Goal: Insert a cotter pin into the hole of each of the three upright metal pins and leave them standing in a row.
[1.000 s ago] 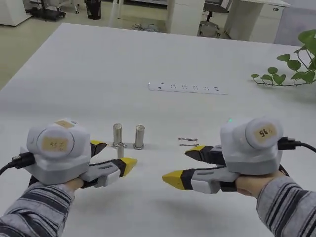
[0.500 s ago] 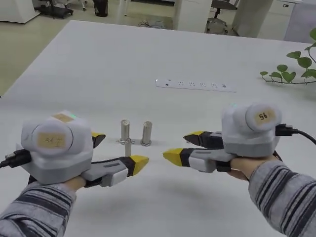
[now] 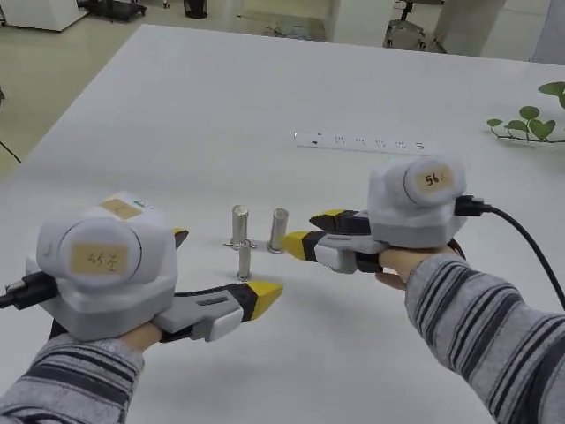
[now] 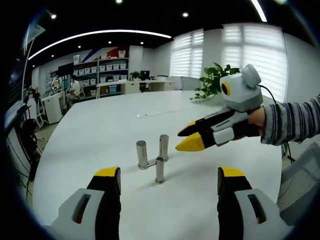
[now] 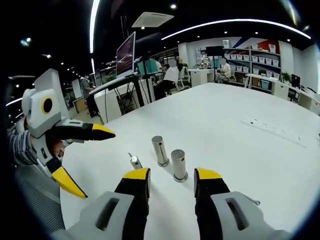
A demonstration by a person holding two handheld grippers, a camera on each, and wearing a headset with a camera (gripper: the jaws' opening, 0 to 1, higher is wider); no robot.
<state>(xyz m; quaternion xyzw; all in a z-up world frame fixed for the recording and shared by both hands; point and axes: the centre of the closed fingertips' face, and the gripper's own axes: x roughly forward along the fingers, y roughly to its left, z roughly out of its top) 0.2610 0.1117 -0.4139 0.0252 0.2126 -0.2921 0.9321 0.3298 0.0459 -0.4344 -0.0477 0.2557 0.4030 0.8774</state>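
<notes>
Metal pins (image 3: 279, 230) stand upright in a tight cluster mid-table (image 3: 177, 115). The nearest pin (image 3: 244, 261) seems to carry a cotter pin (image 3: 231, 243) already. Right gripper (image 3: 309, 231), jaws parted and empty, sits at their 3 o'clock. The left gripper (image 3: 221, 265) hangs wide open at 7 o'clock. Straddle the right-hand pin squarely, clamp below its hole, and spare its neighbours.

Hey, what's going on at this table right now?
A person is working at a white table. Three metal pins stand upright on it in a tight cluster, not a straight row. The right hand-held gripper, jaws slightly apart with nothing visible between them, has its tips close beside the pins. The left hand-held gripper is on their other side, wide open and empty.
</notes>
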